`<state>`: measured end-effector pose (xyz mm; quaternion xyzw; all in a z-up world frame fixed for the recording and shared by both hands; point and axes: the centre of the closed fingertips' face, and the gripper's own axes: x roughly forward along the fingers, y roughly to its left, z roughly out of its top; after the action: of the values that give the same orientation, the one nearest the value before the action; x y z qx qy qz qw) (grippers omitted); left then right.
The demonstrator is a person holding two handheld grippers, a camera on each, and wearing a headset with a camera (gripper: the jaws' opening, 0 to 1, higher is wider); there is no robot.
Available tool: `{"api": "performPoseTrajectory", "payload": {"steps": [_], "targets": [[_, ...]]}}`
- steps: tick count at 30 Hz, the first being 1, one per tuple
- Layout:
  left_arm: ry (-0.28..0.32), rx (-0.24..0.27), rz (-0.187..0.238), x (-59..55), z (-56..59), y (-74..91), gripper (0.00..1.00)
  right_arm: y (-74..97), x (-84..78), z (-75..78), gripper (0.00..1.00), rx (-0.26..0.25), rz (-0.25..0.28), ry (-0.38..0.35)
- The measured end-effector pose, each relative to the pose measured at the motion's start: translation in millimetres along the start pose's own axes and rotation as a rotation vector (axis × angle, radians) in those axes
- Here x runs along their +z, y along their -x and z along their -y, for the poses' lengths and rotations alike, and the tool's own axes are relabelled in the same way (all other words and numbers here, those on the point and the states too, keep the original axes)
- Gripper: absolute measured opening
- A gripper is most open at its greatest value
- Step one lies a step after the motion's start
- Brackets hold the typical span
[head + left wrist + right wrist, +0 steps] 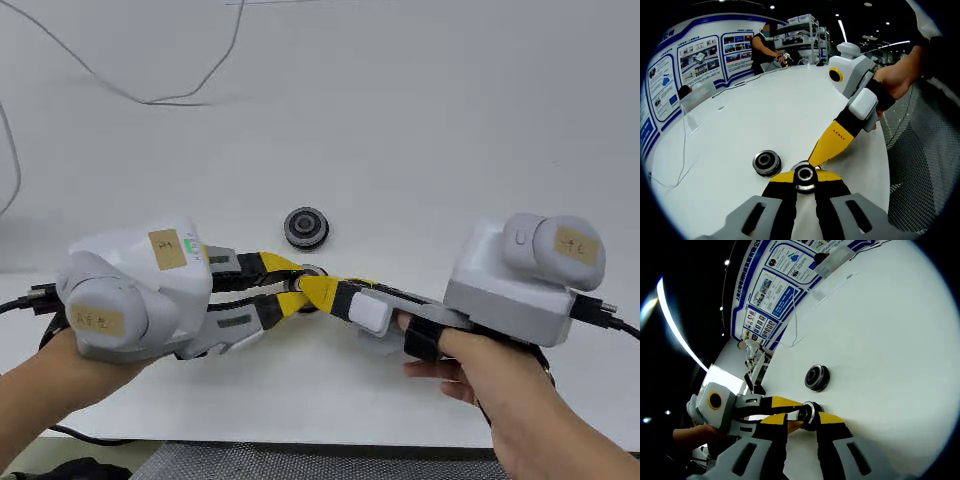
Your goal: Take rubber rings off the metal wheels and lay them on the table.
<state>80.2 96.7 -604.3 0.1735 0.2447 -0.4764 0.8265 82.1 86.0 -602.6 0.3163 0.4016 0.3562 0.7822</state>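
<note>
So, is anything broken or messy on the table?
Nothing stands out. One metal wheel is pinched between the left gripper and the right gripper. The other wheel lies flat on the table just beyond them, apart, and looks whole. Nothing has spilled.

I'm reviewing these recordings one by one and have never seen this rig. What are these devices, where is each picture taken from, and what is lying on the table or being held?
There is no robot here: a person holds a two-jaw gripper in each hand. The head view comes from a headset camera looking down. Each round view comes from a camera riding on one gripper. On the white table lies one metal wheel with a dark ring around it. The left gripper is clamped on a second wheel. The right gripper has its jaws flanking that same wheel; whether they grip is unclear.
</note>
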Motion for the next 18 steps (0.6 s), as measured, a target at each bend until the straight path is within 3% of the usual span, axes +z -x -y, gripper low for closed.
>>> {"api": "performPoseTrajectory", "payload": {"steps": [3, 18], "targets": [[0.001, 0.001, 0.001, 0.0, -0.1, 0.1, 0.13, -1.5, -2.5, 4.1, 0.19, -0.028, -0.020, 0.045], [0.001, 0.000, 0.003, 0.3, 0.8, 0.6, 0.13, 0.2, -0.6, 10.3, 0.06, -0.059, -0.026, 0.052]]}}
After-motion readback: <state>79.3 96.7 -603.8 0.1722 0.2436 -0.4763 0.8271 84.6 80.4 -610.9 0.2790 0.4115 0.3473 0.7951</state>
